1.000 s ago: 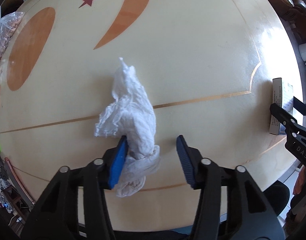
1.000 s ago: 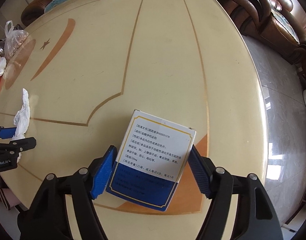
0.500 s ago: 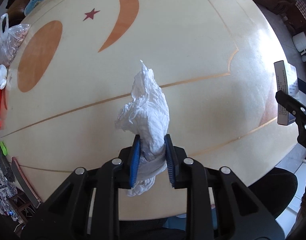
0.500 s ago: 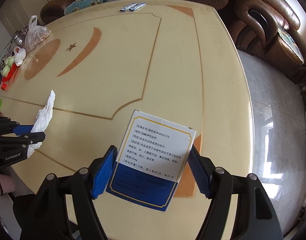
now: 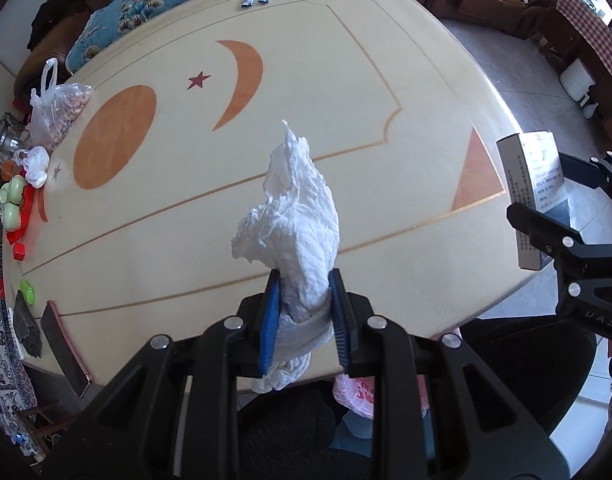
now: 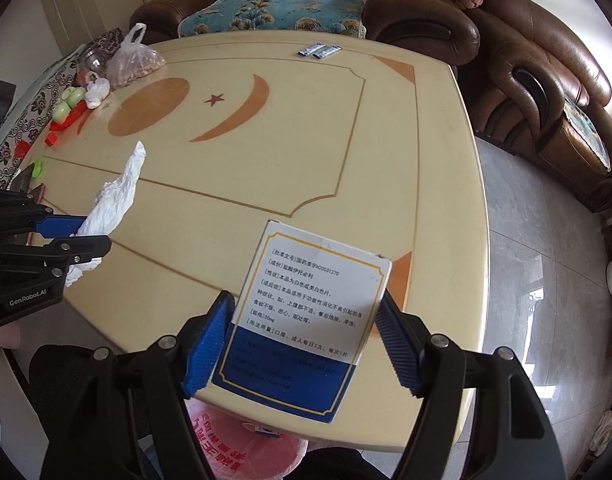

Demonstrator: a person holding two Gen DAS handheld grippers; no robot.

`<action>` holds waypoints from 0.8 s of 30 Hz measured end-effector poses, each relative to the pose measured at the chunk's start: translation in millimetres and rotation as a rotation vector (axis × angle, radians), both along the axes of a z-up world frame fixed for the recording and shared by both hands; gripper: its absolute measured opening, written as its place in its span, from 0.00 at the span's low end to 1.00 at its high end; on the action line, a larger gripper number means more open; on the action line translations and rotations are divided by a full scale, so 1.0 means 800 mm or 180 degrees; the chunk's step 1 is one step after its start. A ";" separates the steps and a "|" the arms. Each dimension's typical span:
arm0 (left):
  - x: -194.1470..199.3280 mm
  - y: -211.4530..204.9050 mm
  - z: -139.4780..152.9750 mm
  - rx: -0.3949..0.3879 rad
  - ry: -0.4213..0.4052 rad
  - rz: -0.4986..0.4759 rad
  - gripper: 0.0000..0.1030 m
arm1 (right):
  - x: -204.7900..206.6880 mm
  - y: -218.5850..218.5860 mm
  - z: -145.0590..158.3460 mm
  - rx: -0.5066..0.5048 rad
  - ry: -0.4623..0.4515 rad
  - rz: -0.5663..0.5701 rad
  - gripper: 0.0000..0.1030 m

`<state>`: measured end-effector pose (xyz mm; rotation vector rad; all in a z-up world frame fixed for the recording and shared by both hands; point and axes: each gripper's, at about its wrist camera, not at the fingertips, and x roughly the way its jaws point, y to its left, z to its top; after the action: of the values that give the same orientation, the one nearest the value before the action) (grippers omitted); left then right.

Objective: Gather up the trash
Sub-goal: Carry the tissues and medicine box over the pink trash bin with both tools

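The left tongs (image 5: 304, 312) gripped the crumpled tissue (image 5: 294, 216) above the table (image 5: 386, 80), the right tongs (image 6: 302, 336) clamped the medicine box (image 6: 306, 312); both should release only directly over the pink bin bag (image 6: 234, 440)

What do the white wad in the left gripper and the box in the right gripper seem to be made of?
White wad: most likely tissue or thin paper, matte, since it is crumpled into fine soft creases. Box: apparently thin printed cardboard, with flat faces, sharp folded edges and a smooth surface, perhaps slightly glossy.
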<state>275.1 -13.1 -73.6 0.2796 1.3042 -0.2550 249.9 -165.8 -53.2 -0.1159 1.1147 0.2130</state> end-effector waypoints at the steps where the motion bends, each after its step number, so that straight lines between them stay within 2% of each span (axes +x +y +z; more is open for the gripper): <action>1: -0.011 -0.001 0.003 -0.0019 -0.0041 -0.0008 0.24 | -0.010 0.002 0.005 0.0012 -0.0025 0.0033 0.67; 6: -0.066 -0.003 0.015 -0.0065 -0.0165 -0.0118 0.24 | -0.062 0.014 0.019 0.0006 -0.0134 0.0151 0.67; 14: -0.146 -0.011 0.009 -0.0112 -0.0289 -0.0267 0.24 | -0.143 0.033 0.023 -0.0095 -0.0262 0.0340 0.67; 21: -0.204 -0.015 -0.006 -0.0228 -0.0323 -0.0354 0.24 | -0.207 0.046 0.007 -0.0171 -0.0310 0.0471 0.67; 24: -0.219 -0.018 -0.022 -0.0172 -0.0330 -0.0395 0.24 | -0.228 0.047 -0.006 -0.0171 -0.0267 0.0490 0.67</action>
<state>99.8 -27.5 -91.6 0.3244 1.1773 -0.3757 67.3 -128.6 -58.4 -0.2570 1.0288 0.3130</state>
